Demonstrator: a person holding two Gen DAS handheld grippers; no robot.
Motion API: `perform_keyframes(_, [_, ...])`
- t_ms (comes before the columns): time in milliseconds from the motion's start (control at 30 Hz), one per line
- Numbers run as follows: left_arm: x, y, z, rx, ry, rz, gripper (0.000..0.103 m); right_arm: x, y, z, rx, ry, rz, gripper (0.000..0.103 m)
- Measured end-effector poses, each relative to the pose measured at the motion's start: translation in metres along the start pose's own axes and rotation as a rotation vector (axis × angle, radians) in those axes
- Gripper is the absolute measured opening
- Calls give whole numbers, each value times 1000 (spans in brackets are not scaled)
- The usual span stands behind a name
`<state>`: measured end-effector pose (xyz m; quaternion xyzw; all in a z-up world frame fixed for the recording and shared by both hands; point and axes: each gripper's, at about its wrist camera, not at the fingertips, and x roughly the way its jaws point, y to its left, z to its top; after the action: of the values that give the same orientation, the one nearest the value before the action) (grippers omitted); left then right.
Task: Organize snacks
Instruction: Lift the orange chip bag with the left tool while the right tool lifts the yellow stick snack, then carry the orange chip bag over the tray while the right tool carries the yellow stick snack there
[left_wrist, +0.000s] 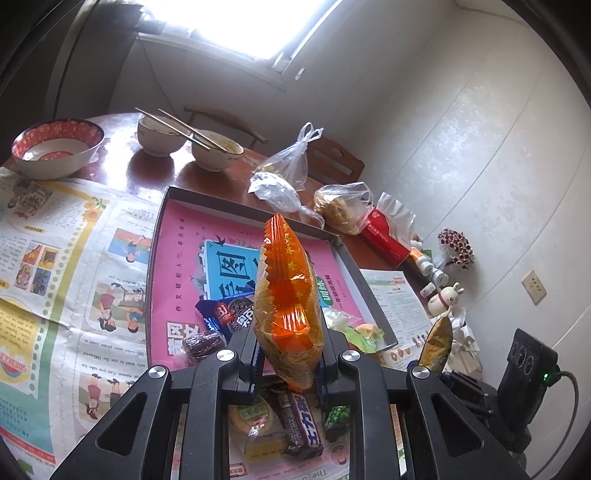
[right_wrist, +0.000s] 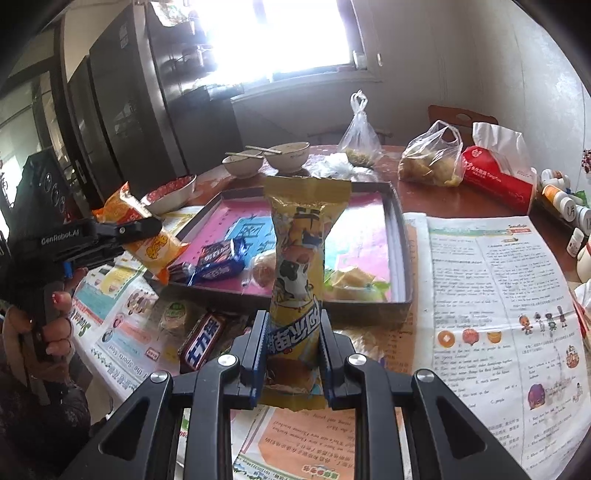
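My left gripper (left_wrist: 289, 360) is shut on an orange snack packet (left_wrist: 286, 295), held on edge above the near rim of the dark tray (left_wrist: 354, 258) with the pink liner. My right gripper (right_wrist: 292, 343) is shut on a yellow packet (right_wrist: 299, 266) printed with a cow, upright before the tray (right_wrist: 400, 236). In the tray lie a blue biscuit packet (right_wrist: 218, 260), a dark red sweet (left_wrist: 203, 343) and pale wrapped snacks (right_wrist: 354, 282). A chocolate bar (right_wrist: 201, 341) and a green-labelled round snack (right_wrist: 173, 314) lie on the newspaper in front. The left gripper (right_wrist: 157, 228) with its orange packet (right_wrist: 146, 236) shows at the left of the right wrist view.
Newspapers (left_wrist: 55, 266) cover the round wooden table (left_wrist: 147, 166). Three bowls (left_wrist: 57, 147) with chopsticks stand at the back. Plastic food bags (right_wrist: 432, 157), a red tissue pack (right_wrist: 495, 177), small bottles (right_wrist: 561, 199) and figurines (left_wrist: 445, 299) crowd the right side. A hand (right_wrist: 48, 325) grips the left handle.
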<state>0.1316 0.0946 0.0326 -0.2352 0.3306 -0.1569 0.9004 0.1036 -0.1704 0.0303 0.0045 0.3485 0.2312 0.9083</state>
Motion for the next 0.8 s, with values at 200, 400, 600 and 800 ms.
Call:
perform_keyframes(200, [7, -4, 3, 9, 5, -9, 22, -1, -5, 12, 12, -27, -10, 25])
perform_keyframes(400, [16, -8, 6, 16, 13, -15, 22, 5, -5, 25, 19, -46, -3, 25])
perform_keyframes(600, [30, -10, 7, 21, 36, -21, 22, 16, -4, 38, 21, -51, 11, 25])
perform_keyframes(800, [47, -12, 6, 44, 72, -34, 22, 31, -8, 46, 32, -34, 14, 25])
